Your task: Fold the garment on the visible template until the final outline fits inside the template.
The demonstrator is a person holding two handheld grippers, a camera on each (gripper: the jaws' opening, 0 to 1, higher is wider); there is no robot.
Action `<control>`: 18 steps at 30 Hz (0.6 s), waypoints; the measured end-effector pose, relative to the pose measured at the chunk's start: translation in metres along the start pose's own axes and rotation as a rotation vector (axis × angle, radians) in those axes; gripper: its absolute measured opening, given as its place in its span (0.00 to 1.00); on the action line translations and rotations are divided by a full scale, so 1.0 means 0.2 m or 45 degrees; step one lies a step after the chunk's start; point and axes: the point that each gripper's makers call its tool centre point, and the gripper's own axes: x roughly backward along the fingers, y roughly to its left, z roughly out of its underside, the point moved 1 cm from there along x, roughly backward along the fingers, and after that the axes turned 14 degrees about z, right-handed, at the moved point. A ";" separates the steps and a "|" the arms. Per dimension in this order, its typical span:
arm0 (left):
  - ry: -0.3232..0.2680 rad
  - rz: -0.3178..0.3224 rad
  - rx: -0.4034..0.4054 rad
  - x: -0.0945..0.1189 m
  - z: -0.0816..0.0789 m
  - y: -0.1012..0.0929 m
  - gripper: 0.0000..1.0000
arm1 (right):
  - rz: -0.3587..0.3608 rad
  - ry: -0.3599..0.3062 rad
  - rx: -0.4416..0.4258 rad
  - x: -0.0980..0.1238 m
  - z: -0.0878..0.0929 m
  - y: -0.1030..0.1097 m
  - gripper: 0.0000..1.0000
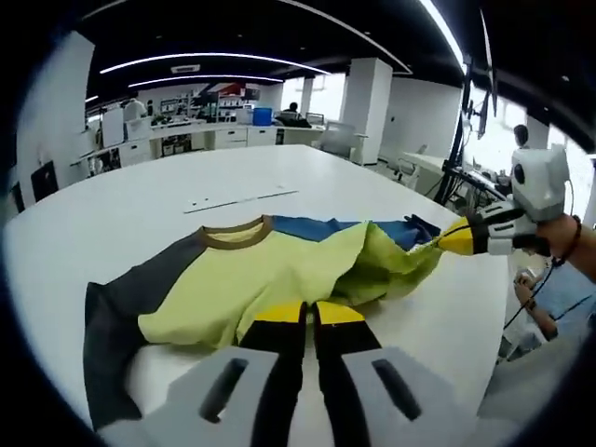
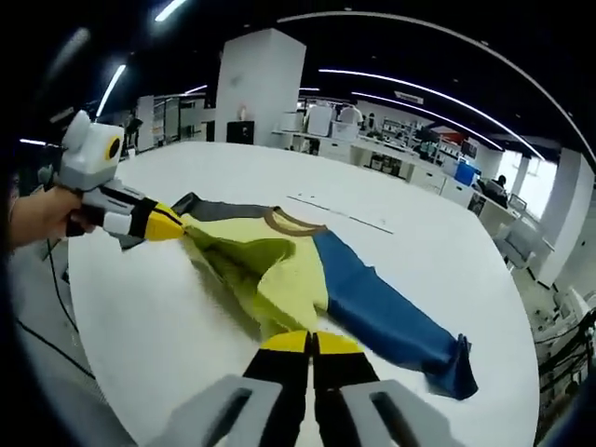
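Both grippers, left (image 1: 308,313) and right (image 2: 310,342), clamp the yellow-green, blue-sleeved, grey-sleeved cloth shirt (image 1: 261,270) just ahead; folding half-finished, more remains.

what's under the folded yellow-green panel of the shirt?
The shirt lies on the white table. Its blue sleeve sticks out from under the yellow-green fold; whatever else lies beneath is covered.
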 end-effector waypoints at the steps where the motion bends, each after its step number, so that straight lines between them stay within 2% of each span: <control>1: -0.004 -0.001 0.001 0.02 0.00 0.00 0.00 | -0.003 -0.005 -0.005 0.01 -0.01 -0.01 0.00; 8: -0.017 0.015 0.021 0.16 -0.02 0.02 0.00 | -0.037 -0.022 -0.005 0.08 -0.04 -0.02 0.00; 12: 0.007 0.042 0.000 0.23 -0.02 0.00 0.00 | -0.110 -0.027 -0.012 0.14 -0.05 -0.01 0.00; 14: 0.035 0.057 -0.018 0.27 -0.01 -0.02 0.00 | -0.194 -0.031 -0.075 0.17 -0.06 0.03 0.00; 16: 0.075 0.073 -0.045 0.31 0.01 -0.03 0.00 | -0.208 -0.021 -0.049 0.20 -0.04 0.02 0.00; 18: 0.079 0.087 -0.052 0.34 0.01 -0.05 0.00 | -0.231 -0.018 0.002 0.22 -0.02 0.03 0.00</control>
